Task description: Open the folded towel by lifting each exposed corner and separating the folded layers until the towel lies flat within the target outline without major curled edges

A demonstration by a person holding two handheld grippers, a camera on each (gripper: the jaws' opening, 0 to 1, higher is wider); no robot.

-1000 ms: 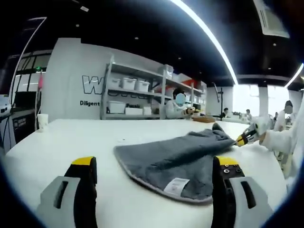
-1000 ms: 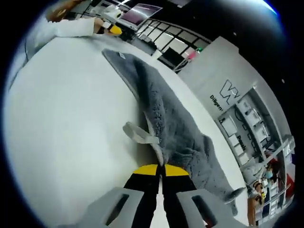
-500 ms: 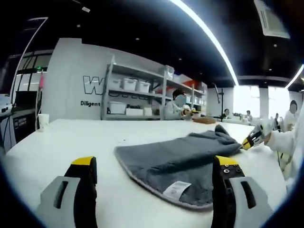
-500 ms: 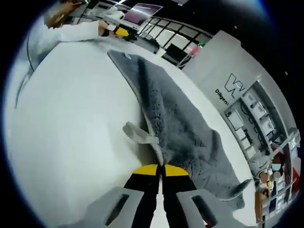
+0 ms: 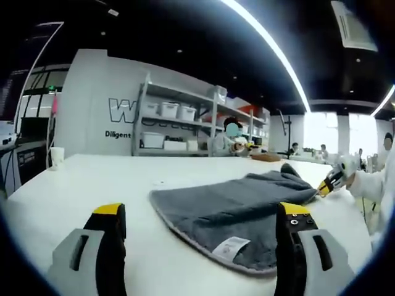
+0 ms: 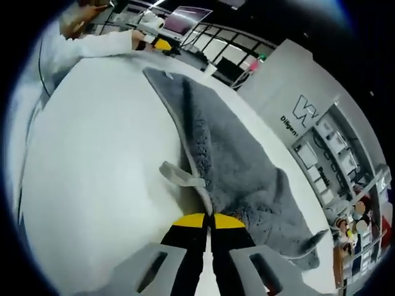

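Towel [image 5: 234, 203]: grey plush fabric with pale piped edge, laid on white table [image 5: 92, 179] | state: partly opened, surface rumpled, far end bunched into a raised fold | details: white care label near the rounded near corner; pale hanging loop at one edge | grip: edge pinched by right gripper [image 6: 208, 222]
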